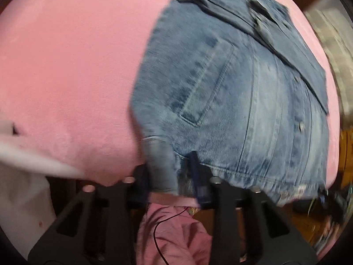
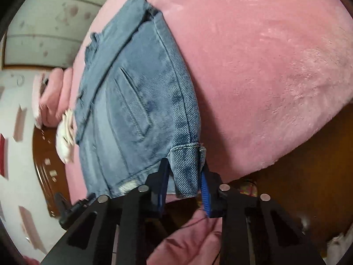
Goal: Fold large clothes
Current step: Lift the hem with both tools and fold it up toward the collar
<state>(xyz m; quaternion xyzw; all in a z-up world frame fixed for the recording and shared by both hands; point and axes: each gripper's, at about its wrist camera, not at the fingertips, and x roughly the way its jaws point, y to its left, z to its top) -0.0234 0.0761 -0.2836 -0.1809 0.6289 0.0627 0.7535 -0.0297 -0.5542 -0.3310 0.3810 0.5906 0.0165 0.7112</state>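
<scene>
Denim jacket (image 1: 231, 92) mid-fold on pink blanket (image 1: 72, 70)
Left gripper (image 1: 171, 176) and right gripper (image 2: 187, 176) each pinch a cuffed hem corner, keeping the edge taut.

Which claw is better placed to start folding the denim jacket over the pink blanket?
Probably either: the left claw and the right claw each pinch a cuff of the denim jacket at the pink blanket's edge.

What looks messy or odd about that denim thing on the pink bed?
The denim jacket lies skewed on the pink blanket, its hem frayed. The left gripper and right gripper each pinch a cuff.
</scene>
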